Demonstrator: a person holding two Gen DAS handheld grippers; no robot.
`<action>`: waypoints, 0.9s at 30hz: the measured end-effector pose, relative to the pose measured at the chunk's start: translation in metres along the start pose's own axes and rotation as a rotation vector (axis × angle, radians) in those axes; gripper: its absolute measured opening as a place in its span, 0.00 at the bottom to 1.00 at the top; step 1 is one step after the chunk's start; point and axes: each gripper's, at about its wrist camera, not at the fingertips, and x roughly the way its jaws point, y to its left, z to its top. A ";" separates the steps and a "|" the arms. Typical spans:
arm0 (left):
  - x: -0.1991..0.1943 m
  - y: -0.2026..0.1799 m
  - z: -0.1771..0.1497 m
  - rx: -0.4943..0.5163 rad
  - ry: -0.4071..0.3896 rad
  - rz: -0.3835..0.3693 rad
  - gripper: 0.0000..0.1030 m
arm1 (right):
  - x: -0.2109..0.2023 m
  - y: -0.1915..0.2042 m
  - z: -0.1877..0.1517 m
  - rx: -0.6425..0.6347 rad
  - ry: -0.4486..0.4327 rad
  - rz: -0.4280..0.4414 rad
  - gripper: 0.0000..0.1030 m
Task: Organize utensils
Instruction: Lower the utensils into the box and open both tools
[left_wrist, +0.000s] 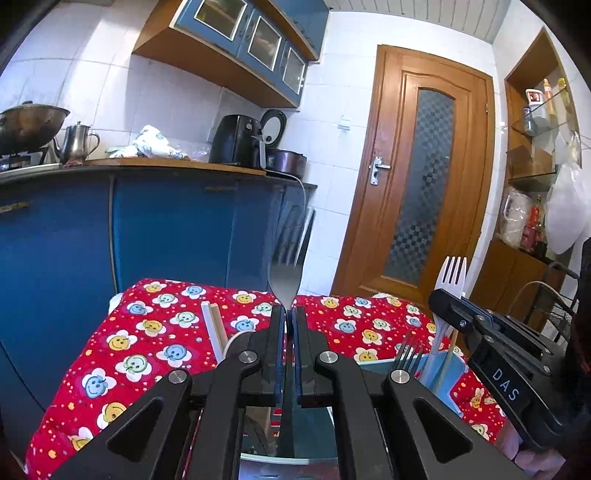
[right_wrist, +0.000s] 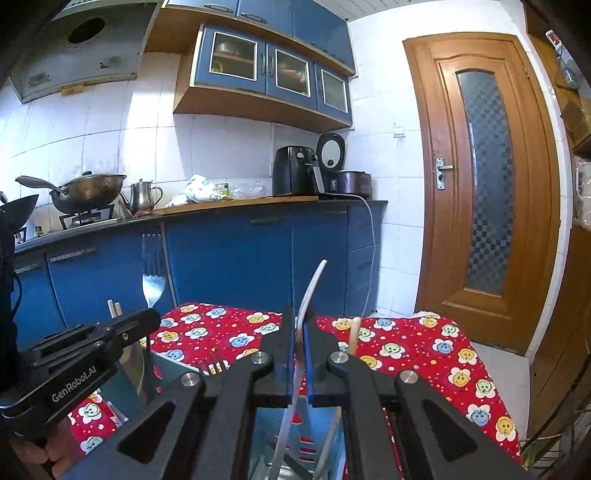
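My left gripper (left_wrist: 289, 317) is shut on the handle of a metal fork (left_wrist: 285, 280), which stands upright with its tines up. The right wrist view shows that gripper (right_wrist: 142, 325) and the metal fork (right_wrist: 153, 286) at the left. My right gripper (right_wrist: 300, 332) is shut on a white plastic fork (right_wrist: 313, 286), seen edge-on; from the left wrist its tines (left_wrist: 453, 271) point up above the right gripper (left_wrist: 456, 314). Below sits a blue holder (left_wrist: 445, 373) with a black fork (left_wrist: 408, 350) and a wooden stick (right_wrist: 354, 334). A pair of chopsticks (left_wrist: 213, 326) stands to the left.
The table wears a red cloth with smiling flowers (left_wrist: 140, 354). Behind it runs a blue kitchen counter (right_wrist: 229, 251) with a wok, a kettle and an air fryer. A wooden door (right_wrist: 484, 184) is at the right, and a wire rack (right_wrist: 554, 439) beside the table.
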 end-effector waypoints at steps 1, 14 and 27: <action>0.000 0.000 0.000 -0.001 0.004 -0.003 0.05 | 0.000 -0.001 0.000 0.002 0.003 0.004 0.05; -0.014 -0.013 0.009 0.020 0.000 -0.019 0.17 | -0.008 -0.005 0.006 0.070 0.019 0.063 0.10; -0.053 -0.026 0.022 0.063 0.009 -0.021 0.17 | -0.051 -0.002 0.017 0.103 -0.007 0.105 0.14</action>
